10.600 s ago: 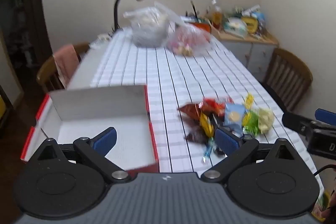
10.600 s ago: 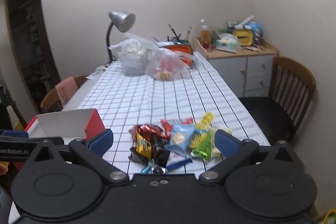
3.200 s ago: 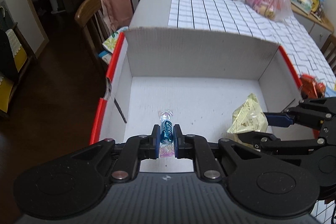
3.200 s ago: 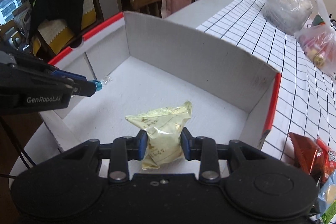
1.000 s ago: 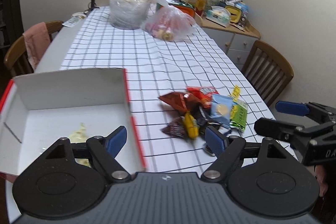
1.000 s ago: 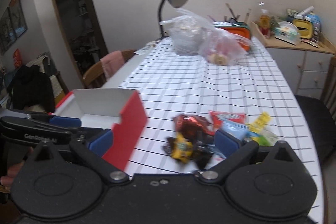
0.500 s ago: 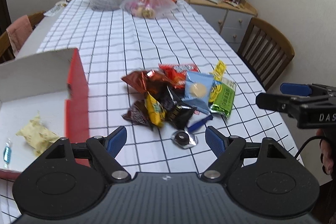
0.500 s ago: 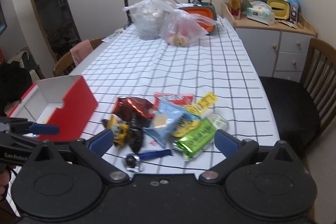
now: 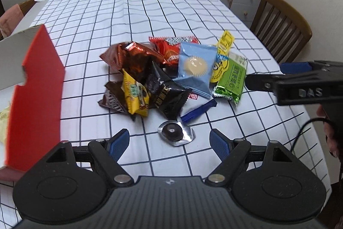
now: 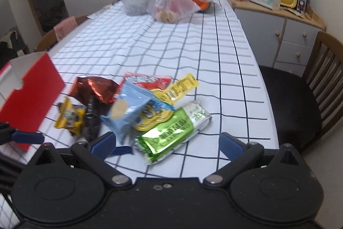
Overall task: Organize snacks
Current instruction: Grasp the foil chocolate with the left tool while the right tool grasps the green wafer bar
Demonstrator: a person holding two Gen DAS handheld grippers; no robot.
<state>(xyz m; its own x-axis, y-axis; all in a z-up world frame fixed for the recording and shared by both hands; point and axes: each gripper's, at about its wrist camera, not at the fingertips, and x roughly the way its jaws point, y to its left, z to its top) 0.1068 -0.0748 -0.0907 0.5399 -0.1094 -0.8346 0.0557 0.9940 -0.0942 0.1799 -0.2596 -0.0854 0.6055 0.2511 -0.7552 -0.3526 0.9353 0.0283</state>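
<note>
Both claws gape empty: left claw (image 9: pixel 169 140) frames the foil-wrapped chocolate (image 9: pixel 176 133), right claw (image 10: pixel 167 143) the green packet (image 10: pixel 171 132). Foil lies flat; pads may skid off.

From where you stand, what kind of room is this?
Probably a home dining room: a long table with a checked cloth, wooden chairs beside it, a cluttered sideboard against the wall.

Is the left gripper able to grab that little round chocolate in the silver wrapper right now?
Probably yes. The left gripper is open, and the round chocolate lies alone on the tablecloth just ahead, between its fingers, with nothing over it.
</note>
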